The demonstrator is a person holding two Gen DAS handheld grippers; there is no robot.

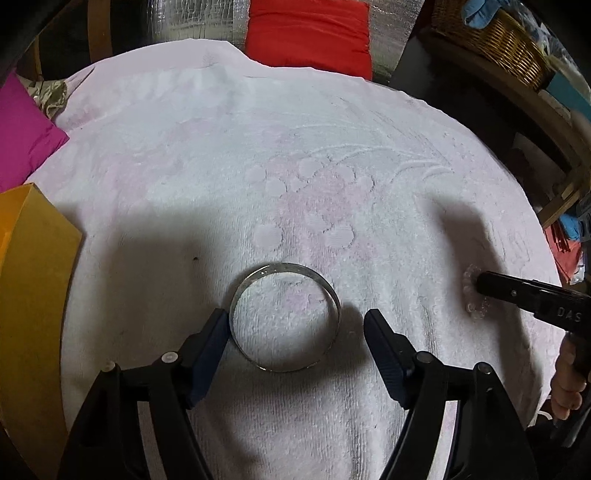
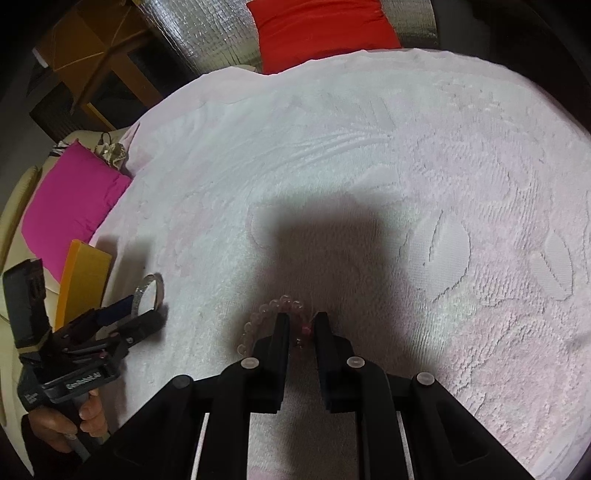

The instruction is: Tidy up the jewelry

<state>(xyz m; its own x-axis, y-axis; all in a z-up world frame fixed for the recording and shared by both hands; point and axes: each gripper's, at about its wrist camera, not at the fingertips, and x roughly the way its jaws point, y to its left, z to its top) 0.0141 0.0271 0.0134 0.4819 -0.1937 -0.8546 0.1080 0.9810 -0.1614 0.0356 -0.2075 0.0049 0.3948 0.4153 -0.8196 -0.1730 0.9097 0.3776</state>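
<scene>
A silver bangle [image 1: 284, 317] lies flat on the pale pink towel [image 1: 295, 166] between the fingers of my left gripper [image 1: 295, 325]. The left fingertip touches the bangle's rim and the right one stands apart from it, so this gripper is open. The same bangle [image 2: 149, 291] shows edge-on in the right wrist view. A clear bead bracelet [image 2: 266, 314] rests on the towel at my right gripper [image 2: 302, 321]. Its jaws stand a narrow gap apart, with a pink part of the strand between them, and the pads do not visibly press on it. The bracelet [image 1: 468, 291] also shows partly behind the right gripper's tip [image 1: 480, 282].
An orange box [image 1: 33, 295] stands at the towel's left edge, with a magenta cushion [image 1: 22, 136] behind it. A red cushion [image 1: 308, 33] lies beyond the far edge, and a wicker basket [image 1: 495, 40] sits at the far right. A hand [image 2: 62, 424] holds the left gripper's handle.
</scene>
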